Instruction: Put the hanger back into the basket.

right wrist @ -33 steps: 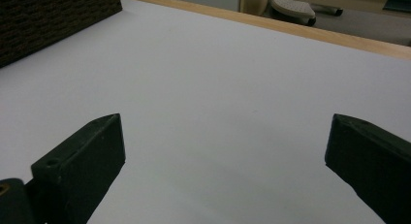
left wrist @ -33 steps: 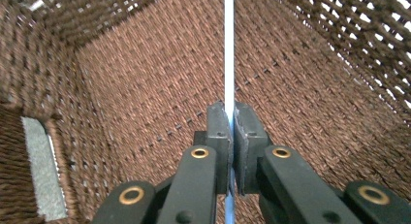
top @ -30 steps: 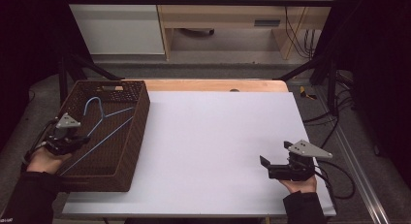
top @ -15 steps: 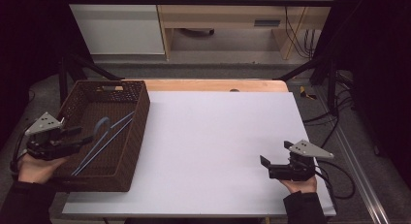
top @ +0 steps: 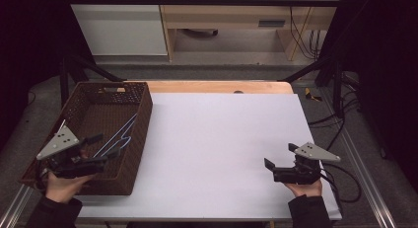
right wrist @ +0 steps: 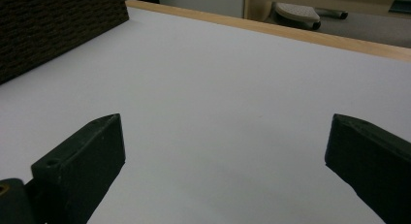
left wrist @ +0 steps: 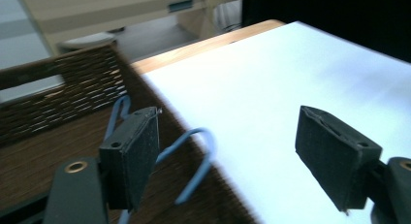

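A blue wire hanger (top: 118, 136) lies inside the brown wicker basket (top: 142, 120) at the table's left. My left gripper (top: 98, 150) hovers over the basket's near end and points right. Its jaws have just been opening and now stand wide apart with nothing pressed between them. In the left gripper view the hanger (left wrist: 194, 156) curves just past the left pad of that gripper (left wrist: 228, 122), over the basket's floor and free of both pads. My right gripper (top: 271, 170) rests open on the white table near its front right corner. In its own view the right gripper (right wrist: 227, 127) has bare table between its jaws.
The white table top (top: 222, 139) stretches between the basket and my right hand, with a wooden strip (top: 217, 86) along its far edge. Beyond the table stand a shelf unit and cables on the floor. The basket's wall (right wrist: 48, 30) is at the upper left of the right gripper view.
The left gripper let go of the hanger, opened, and drew back toward the basket's near end. The hanger dropped from tilted-up to lying in the basket. The right hand stayed still.
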### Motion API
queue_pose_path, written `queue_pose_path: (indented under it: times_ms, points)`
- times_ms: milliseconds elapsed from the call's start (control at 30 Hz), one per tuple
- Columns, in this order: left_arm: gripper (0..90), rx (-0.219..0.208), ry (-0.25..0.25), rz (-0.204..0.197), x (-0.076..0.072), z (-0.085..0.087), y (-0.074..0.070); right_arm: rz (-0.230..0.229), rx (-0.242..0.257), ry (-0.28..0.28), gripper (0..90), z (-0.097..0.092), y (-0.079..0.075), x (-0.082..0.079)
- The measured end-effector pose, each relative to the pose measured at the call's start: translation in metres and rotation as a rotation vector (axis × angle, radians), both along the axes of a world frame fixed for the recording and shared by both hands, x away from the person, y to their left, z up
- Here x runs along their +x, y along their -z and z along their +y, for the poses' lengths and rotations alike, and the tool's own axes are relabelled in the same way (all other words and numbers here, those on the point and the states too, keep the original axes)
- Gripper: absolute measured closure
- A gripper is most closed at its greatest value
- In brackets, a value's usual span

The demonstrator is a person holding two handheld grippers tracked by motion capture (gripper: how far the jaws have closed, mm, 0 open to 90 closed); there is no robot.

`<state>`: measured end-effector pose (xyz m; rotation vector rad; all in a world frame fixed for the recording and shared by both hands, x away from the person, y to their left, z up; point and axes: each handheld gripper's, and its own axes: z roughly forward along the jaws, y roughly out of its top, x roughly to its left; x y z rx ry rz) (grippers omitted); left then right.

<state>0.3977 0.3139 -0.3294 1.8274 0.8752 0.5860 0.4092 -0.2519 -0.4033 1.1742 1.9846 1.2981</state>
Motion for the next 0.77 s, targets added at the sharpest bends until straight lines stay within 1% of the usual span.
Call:
queue_pose_path:
  times_ms: [33, 100, 133, 200, 233, 300, 400, 533, 567, 667, 700, 767]
  points:
    - [20.6, 0.000, 0.008, -0.007, -0.001, -0.005, 0.001, 0.000, 0.001, 0.000, 1.2, 0.000, 0.000, 0.000]
    - [17.5, -0.015, 0.025, -0.012, -0.003, -0.014, 0.005, -0.001, 0.008, -0.001, 1.2, 0.000, -0.001, -0.001]
    - [17.5, -0.023, 0.030, -0.012, -0.004, -0.019, 0.006, -0.001, 0.008, -0.001, 1.2, 0.000, -0.001, -0.001]
    - [16.2, -0.029, 0.041, -0.023, -0.005, -0.027, 0.010, -0.002, 0.016, -0.010, 1.2, -0.001, -0.001, -0.001]
    - [15.8, -0.025, 0.045, -0.026, -0.005, -0.032, 0.013, -0.006, 0.014, -0.011, 1.2, -0.001, -0.001, -0.001]
    - [13.4, -0.028, 0.051, -0.025, -0.005, -0.037, 0.017, -0.004, 0.022, -0.016, 1.2, 0.000, -0.001, -0.001]
    - [12.3, -0.041, 0.054, -0.027, -0.004, -0.042, 0.024, -0.007, 0.024, -0.028, 1.2, 0.000, -0.001, -0.002]
    - [11.5, -0.028, 0.049, -0.011, -0.004, -0.044, 0.032, -0.016, 0.034, -0.036, 1.1, -0.001, -0.002, -0.003]
    - [11.5, -0.026, 0.045, -0.001, -0.004, -0.044, 0.035, -0.023, 0.037, -0.040, 1.1, -0.002, -0.002, -0.004]
    - [11.5, -0.027, 0.046, 0.010, -0.003, -0.044, 0.038, -0.027, 0.042, -0.040, 1.0, -0.002, -0.003, -0.005]
    - [11.7, -0.018, 0.044, 0.014, -0.002, -0.044, 0.042, -0.030, 0.043, -0.043, 1.0, -0.002, -0.003, -0.005]
    - [11.6, -0.013, 0.043, 0.018, -0.001, -0.044, 0.043, -0.029, 0.044, -0.042, 0.9, -0.003, -0.003, -0.005]
